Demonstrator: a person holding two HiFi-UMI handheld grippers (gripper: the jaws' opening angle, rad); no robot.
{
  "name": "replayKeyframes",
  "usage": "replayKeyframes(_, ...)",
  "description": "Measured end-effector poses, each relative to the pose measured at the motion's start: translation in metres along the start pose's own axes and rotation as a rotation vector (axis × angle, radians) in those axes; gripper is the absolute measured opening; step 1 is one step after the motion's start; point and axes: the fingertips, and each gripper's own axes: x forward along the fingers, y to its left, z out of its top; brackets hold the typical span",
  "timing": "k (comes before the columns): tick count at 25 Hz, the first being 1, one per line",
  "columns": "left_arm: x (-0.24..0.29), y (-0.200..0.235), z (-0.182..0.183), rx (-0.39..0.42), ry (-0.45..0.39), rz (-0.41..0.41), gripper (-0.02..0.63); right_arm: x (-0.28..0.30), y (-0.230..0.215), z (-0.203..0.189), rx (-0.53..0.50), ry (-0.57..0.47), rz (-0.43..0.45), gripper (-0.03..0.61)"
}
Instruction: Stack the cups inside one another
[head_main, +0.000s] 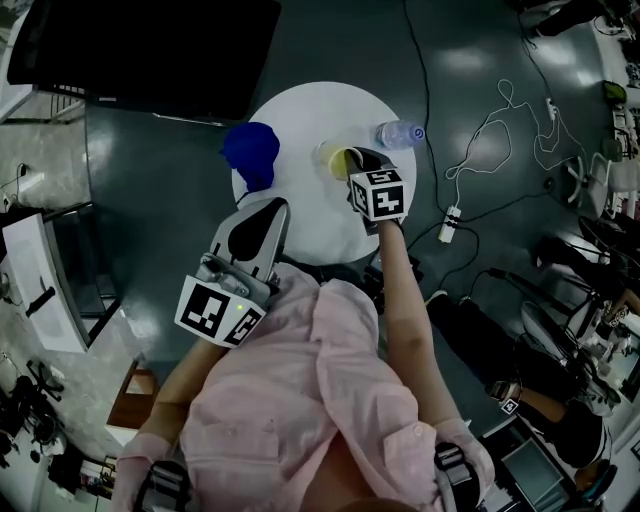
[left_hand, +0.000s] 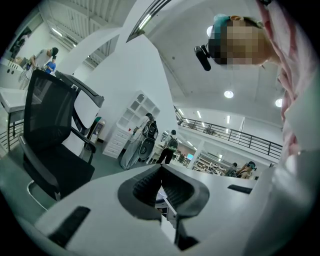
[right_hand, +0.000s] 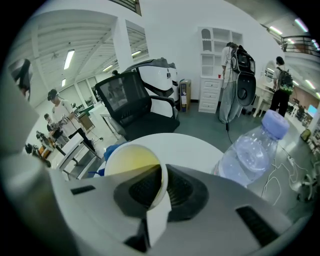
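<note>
Over the white table (head_main: 305, 105), mid-frame, my right claw (right_hand: 161, 186) is clamped on the yellow cup (right_hand: 131, 161) by its wall. The blue cup (head_main: 250, 150) sits left of it. I should square the yellow cup over the blue one and lower it gently. My left claw (left_hand: 161, 189) is closed and empty.

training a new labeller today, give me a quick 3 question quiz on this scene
1. True or false: the right tool is clamped on the wall of the yellow cup.
2. In the head view, what is on the white table to the right of that cup? A) a clear bottle B) a kettle C) a plate
3. Fill in: the left tool holds ____.

Key: 1 true; 2 A; 3 nothing
</note>
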Motion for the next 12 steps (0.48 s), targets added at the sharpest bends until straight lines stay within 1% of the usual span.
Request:
replayKeyframes(6,0.001,0.003,-0.002,-0.01,0.003,0.007,0.018,0.009,0.002,-0.008,-0.042,0.046,0.012,0.038)
replayKeyframes(12,0.002,0.004,-0.003,-0.019,0.005,0.011,0.018,0.014,0.002,-0.008,-0.059,0.067,0.027,0.038)
